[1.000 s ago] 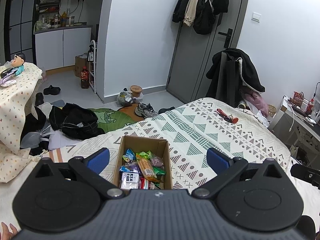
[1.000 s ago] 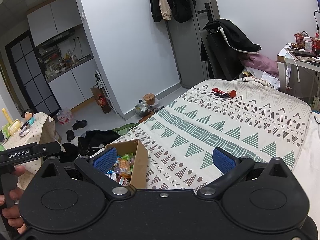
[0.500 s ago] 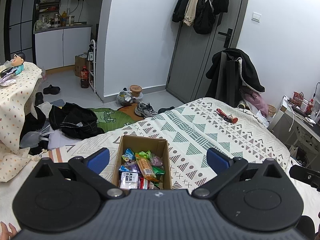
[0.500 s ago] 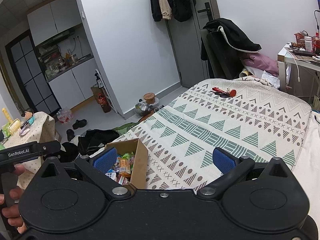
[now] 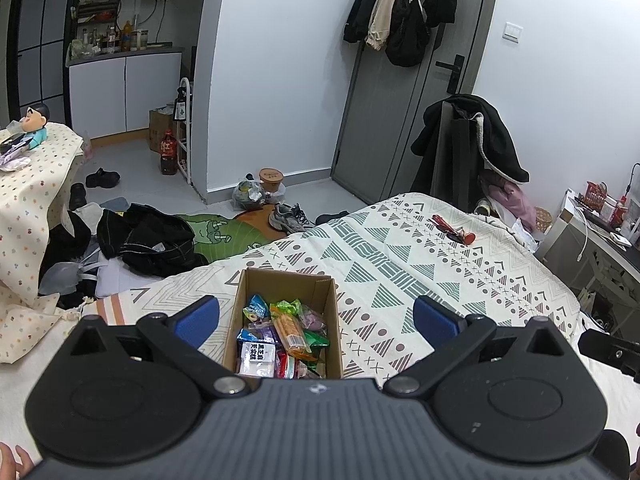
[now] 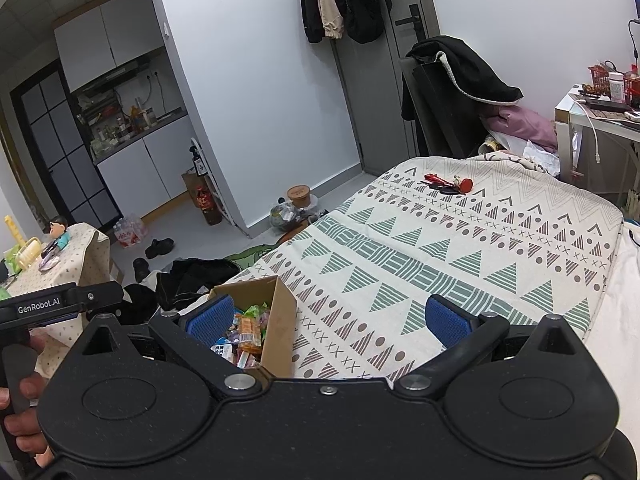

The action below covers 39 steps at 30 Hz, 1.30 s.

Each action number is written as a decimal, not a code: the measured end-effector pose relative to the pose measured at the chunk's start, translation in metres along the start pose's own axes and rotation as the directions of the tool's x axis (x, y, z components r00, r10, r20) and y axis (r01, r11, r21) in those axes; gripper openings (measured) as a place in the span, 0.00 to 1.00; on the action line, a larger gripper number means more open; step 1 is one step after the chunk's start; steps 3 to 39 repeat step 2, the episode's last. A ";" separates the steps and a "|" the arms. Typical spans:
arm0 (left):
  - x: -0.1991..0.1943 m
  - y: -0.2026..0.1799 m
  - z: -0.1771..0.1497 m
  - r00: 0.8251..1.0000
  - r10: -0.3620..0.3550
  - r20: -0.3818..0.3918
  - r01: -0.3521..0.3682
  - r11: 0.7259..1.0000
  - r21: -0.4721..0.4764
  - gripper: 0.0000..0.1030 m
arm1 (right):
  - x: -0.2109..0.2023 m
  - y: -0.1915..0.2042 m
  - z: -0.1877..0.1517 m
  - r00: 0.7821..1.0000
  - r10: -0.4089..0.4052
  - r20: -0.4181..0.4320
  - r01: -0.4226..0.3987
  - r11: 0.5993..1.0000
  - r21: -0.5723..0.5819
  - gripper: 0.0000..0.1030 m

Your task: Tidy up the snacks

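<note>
Box (image 5: 326, 300), cardboard, open-topped: sitting on the patterned bed (image 5: 420, 264) near its edge, holding mixed snacks (image 5: 280, 332). Left gripper (image 5: 316, 322): hovering above the box, jaws spread wide, gripping nothing. Right gripper (image 6: 340, 320): hovering beside the box, jaws likewise wide and empty.

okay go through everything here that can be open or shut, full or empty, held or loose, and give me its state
Left gripper: open, empty.
Right gripper: open, empty.
Cardboard box: open on the bed, upright, holding snack packets.
Snack packets: loose in the box.
Door: shut.
Keys: lying loose on the bed.
</note>
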<state>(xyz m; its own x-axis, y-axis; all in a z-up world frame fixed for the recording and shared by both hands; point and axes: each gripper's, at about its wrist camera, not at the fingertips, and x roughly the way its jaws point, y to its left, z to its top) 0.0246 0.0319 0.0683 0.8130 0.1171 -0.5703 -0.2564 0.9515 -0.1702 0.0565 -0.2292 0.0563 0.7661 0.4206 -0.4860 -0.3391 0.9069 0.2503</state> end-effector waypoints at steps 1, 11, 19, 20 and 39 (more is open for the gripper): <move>0.000 0.000 0.000 1.000 0.001 0.001 -0.001 1.000 0.000 0.99 | 0.000 0.001 0.000 1.000 0.000 -0.001 0.000 1.000 0.000 1.00; 0.000 -0.001 0.000 1.000 -0.001 0.001 0.001 1.000 0.001 0.99 | 0.000 0.001 0.000 1.000 0.001 -0.001 -0.001 1.000 0.000 1.00; 0.000 -0.001 0.000 1.000 -0.001 0.001 0.001 1.000 0.001 0.99 | 0.000 0.001 0.000 1.000 0.001 -0.001 -0.001 1.000 0.000 1.00; 0.000 -0.001 0.000 1.000 -0.001 0.001 0.001 1.000 0.001 0.99 | 0.000 0.001 0.000 1.000 0.001 -0.001 -0.001 1.000 0.000 1.00; 0.000 -0.001 0.000 1.000 -0.001 0.001 0.001 1.000 0.001 0.99 | 0.000 0.001 0.000 1.000 0.001 -0.001 -0.001 1.000 0.000 1.00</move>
